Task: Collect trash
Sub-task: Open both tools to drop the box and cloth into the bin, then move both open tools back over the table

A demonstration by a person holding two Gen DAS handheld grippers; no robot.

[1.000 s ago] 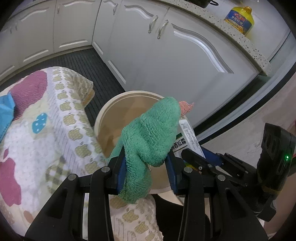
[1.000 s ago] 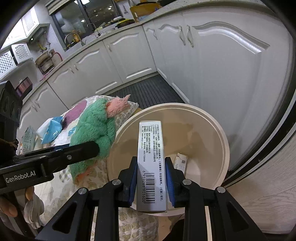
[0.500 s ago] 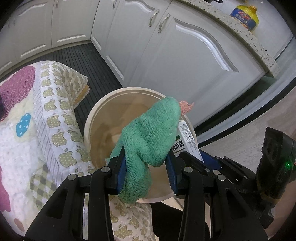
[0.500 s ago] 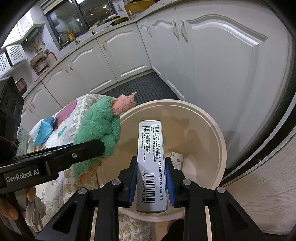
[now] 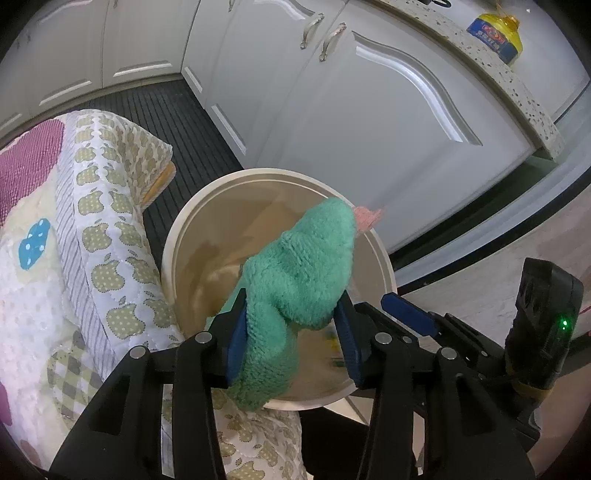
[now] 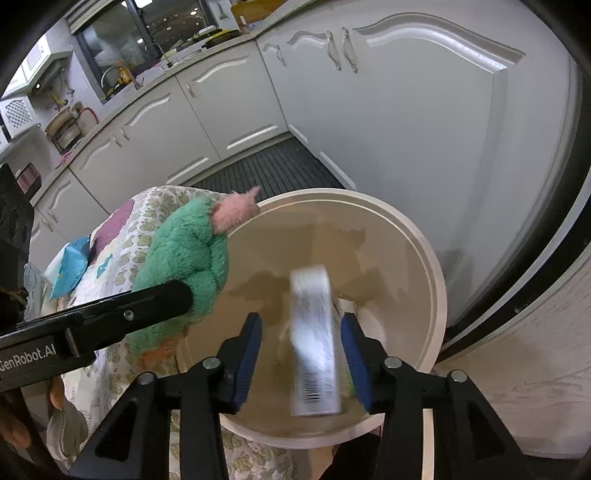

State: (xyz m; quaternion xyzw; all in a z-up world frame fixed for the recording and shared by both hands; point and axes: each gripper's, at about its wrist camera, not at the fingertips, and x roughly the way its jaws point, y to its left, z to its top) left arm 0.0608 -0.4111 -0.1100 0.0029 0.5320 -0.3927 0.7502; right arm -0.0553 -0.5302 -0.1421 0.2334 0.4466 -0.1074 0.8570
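Note:
My left gripper (image 5: pixel 291 325) is shut on a green plush toy (image 5: pixel 295 280) with a pink tip, held over the near rim of a round beige trash bin (image 5: pixel 173 254). The toy also shows in the right wrist view (image 6: pixel 188 251). My right gripper (image 6: pixel 301 343) is open above the bin (image 6: pixel 432 280). A white box with a barcode (image 6: pixel 314 343) is blurred between the open jaws, falling into the bin. White paper (image 6: pixel 364 314) lies at the bin's bottom.
A table under an apple-print quilt (image 5: pixel 92 229) stands left of the bin, with a blue packet (image 6: pixel 70 266) on it. White kitchen cabinets (image 5: pixel 369 122) stand behind the bin. A yellow oil bottle (image 5: pixel 496 31) is on the counter. Dark ribbed mat (image 5: pixel 147 107) covers the floor.
My right gripper opened and let go of the white box, which is dropping into the bin. My left gripper moved farther over the bin with the green toy.

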